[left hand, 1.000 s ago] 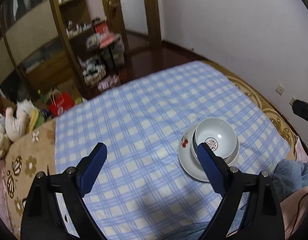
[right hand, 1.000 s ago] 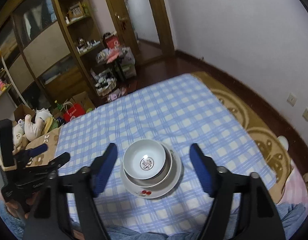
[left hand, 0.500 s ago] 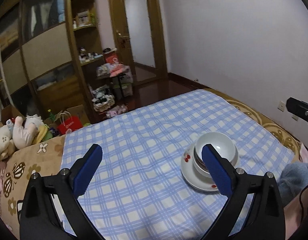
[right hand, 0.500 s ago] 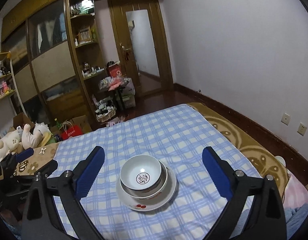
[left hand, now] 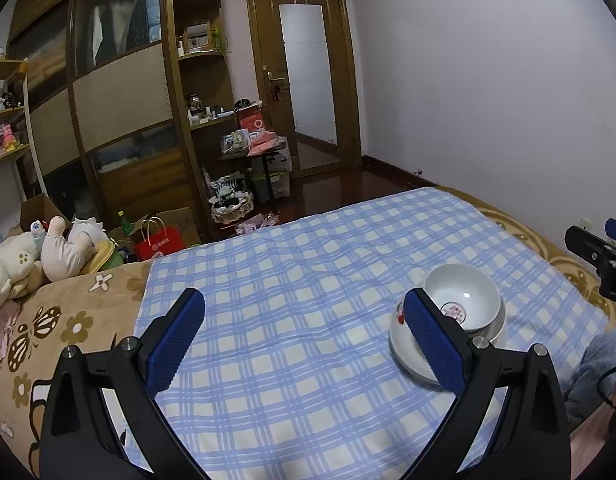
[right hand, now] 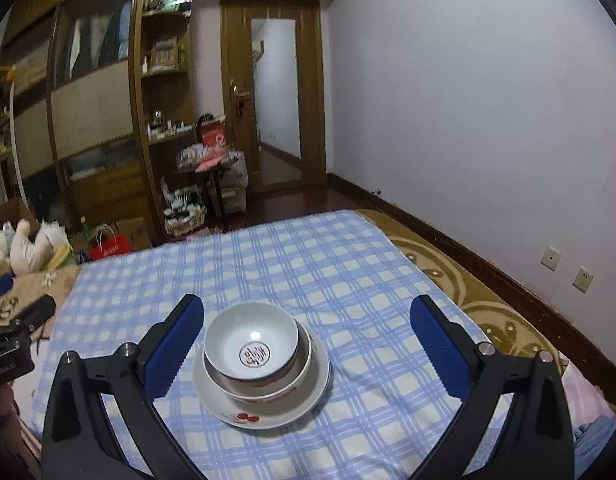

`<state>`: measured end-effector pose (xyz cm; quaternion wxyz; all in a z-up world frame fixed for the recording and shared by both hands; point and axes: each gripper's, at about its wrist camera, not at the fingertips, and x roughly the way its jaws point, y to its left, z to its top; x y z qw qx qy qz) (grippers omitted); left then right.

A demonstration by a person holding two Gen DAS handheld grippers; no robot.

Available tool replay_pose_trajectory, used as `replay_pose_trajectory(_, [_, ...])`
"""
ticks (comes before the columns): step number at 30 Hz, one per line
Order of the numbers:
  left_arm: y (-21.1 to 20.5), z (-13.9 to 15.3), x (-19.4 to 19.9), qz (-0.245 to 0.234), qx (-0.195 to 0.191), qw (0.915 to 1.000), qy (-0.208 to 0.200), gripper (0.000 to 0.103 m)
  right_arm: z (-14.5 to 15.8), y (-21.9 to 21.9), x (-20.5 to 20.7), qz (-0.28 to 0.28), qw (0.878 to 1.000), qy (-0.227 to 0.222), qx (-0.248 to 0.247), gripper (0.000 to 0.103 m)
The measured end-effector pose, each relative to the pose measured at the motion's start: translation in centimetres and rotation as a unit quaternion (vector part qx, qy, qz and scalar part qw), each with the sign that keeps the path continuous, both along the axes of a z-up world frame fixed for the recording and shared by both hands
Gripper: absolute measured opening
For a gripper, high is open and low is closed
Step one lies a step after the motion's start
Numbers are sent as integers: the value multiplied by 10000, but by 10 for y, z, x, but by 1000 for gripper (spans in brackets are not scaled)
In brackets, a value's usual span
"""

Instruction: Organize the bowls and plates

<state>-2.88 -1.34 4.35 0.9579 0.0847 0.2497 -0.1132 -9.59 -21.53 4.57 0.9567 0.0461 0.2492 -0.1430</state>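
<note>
Right tool [right hand: 306,340] and left tool [left hand: 304,332] wide apart, empty, tilted down above stacked bowls [right hand: 254,350] on plate [right hand: 264,412].

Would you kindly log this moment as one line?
stack: two bowls nested on plate, checked cloth | left gripper: open, empty | right gripper: open, empty

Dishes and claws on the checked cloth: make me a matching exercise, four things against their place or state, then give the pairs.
Things:
1. top bowl
2. lower bowl
3. plate
4. right claw

Places or states:
A. flat on the checked cloth, at the bottom of the stack
B. nested in another bowl, round mark inside
C. open, empty, a finger on each side of the stack
D. sits on the plate and holds a bowl

Pairs: 1-B, 2-D, 3-A, 4-C
</note>
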Motion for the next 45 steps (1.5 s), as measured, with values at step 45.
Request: replay_pose_trajectory(45, [-3, -24, 11, 378, 83, 9991, 177, 98, -12, -6, 2, -130, 9997, 165, 81, 103])
